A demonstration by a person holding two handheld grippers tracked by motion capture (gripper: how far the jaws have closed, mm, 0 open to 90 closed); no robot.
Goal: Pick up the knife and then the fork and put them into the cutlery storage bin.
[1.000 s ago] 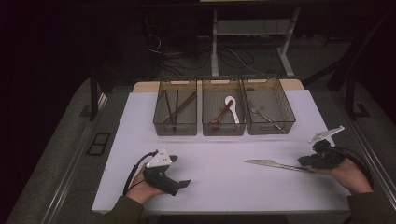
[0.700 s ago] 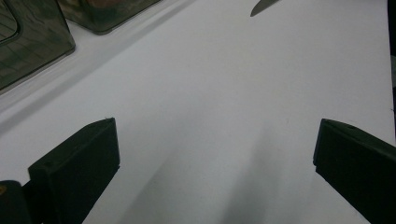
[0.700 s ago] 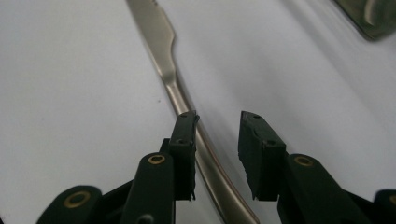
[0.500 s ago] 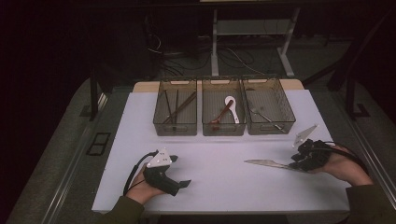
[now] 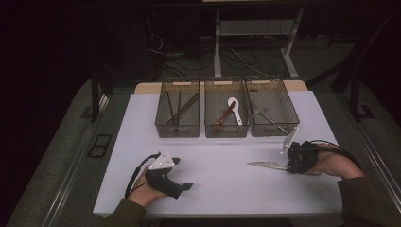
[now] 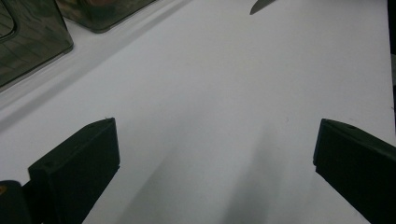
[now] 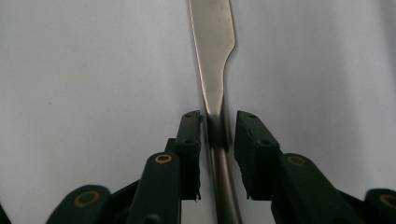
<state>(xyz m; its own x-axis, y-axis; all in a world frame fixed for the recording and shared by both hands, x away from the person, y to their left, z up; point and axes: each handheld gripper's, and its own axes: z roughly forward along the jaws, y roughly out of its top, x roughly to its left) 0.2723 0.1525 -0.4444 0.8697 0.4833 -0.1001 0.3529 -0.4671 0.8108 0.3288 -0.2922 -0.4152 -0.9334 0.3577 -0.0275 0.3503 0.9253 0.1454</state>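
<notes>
A metal table knife (image 5: 264,165) lies flat on the white table top (image 5: 142,142) at the right, its blade pointing left. My right gripper (image 5: 289,166) sits low at its handle end. In the right gripper view the knife (image 7: 212,46) runs straight away from me, and its handle lies between the jaws of the right gripper (image 7: 218,135). Those jaws have just been closing; a thin gap still shows beside the right pad (image 7: 247,140). My left gripper (image 5: 187,187) rests at the front left, and the left gripper (image 6: 215,154) stands wide open over bare table.
Three clear bins stand in a row at the back: the left bin (image 5: 177,131) holds chopsticks, the middle bin (image 5: 226,132) holds spoons, and the right bin (image 5: 272,131) holds forks. The knife's tip (image 6: 259,5) shows far off in the left gripper view.
My right hand has slid left along the table to the knife's handle, and its jaws now straddle it. The left hand and the knife have stayed put.
</notes>
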